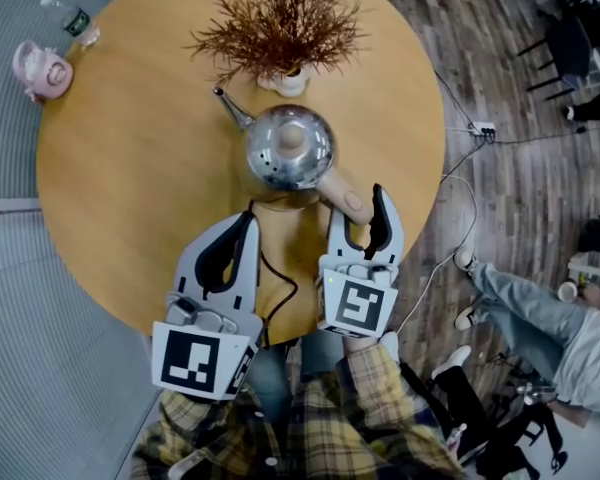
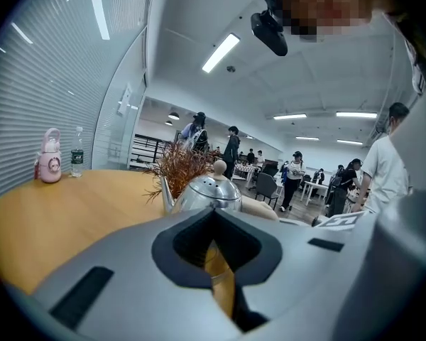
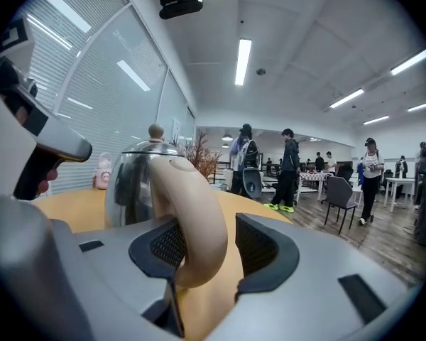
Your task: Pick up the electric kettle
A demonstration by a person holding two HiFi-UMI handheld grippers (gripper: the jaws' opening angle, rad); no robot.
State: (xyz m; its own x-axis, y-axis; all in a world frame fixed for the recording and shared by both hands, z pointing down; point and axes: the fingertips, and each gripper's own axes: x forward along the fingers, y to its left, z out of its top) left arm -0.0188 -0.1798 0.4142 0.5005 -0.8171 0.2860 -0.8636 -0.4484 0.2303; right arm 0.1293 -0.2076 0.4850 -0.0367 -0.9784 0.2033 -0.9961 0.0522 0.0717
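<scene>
Electric kettle (image 1: 288, 148) upright on the table (image 1: 130, 168), its handle (image 1: 348, 200) at 5 o'clock. Right gripper (image 1: 358, 213): jaws open, straddling the handle, not clamped. Left gripper (image 1: 238, 230), at 7 o'clock: jaws closed, empty. Approach apparently done; 2 steps remain: grip, lift.

Open-plan office: ceiling strip lights (image 3: 243, 61), swivel chairs (image 3: 339, 192), standing people (image 3: 291, 168).

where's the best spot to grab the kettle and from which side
Grip the beige handle, coming from the near table edge with the right tongs. The handle loops out of the steel kettle toward the person, opposite the spout. It is slim enough to sit between the open tongs, which are not pressing on it. The round, shiny body likely gives no hold.
</scene>
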